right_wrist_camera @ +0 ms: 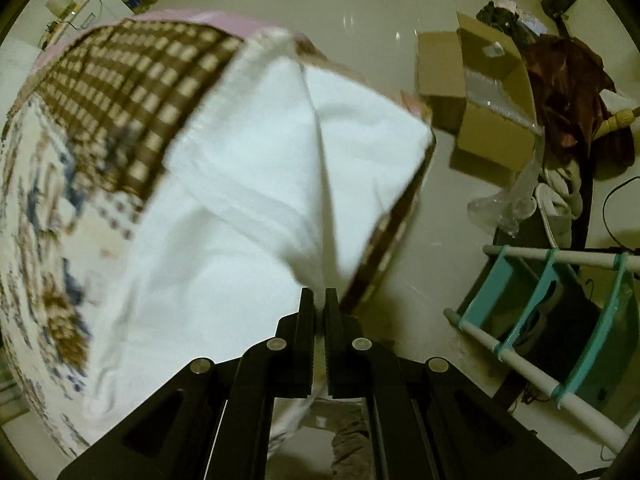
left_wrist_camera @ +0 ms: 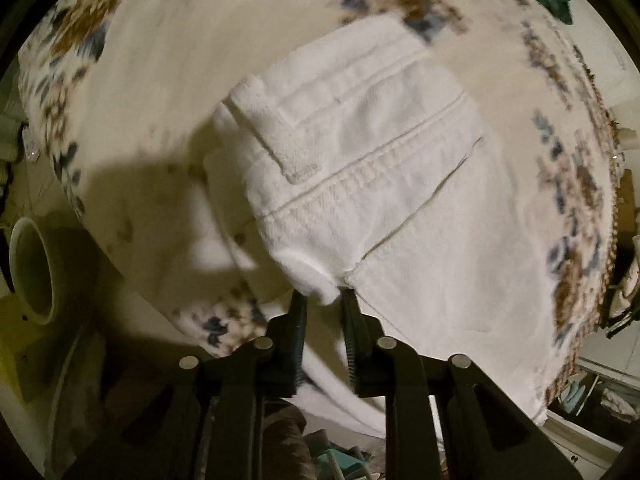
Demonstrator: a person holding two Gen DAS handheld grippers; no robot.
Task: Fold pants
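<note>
White pants (left_wrist_camera: 380,168) lie on a floral bedspread (left_wrist_camera: 160,60), with the waistband, a belt loop and stitched seams facing the left wrist view. My left gripper (left_wrist_camera: 323,300) is shut on a waistband corner, and white cloth bulges between its fingers. In the right wrist view the same pants (right_wrist_camera: 260,168) rise in a lifted fold towards my right gripper (right_wrist_camera: 319,298), which is shut on a thin pinch of the cloth. More white fabric hangs down beneath both grippers. Both views are motion-blurred.
The bedspread has a brown checked border (right_wrist_camera: 132,92) over a pink edge. A white cup-like round object (left_wrist_camera: 30,268) sits left of the bed. On the glossy floor (right_wrist_camera: 360,8) are an open cardboard box (right_wrist_camera: 480,92), dark red cloth (right_wrist_camera: 568,88) and a teal-and-white rack (right_wrist_camera: 560,300).
</note>
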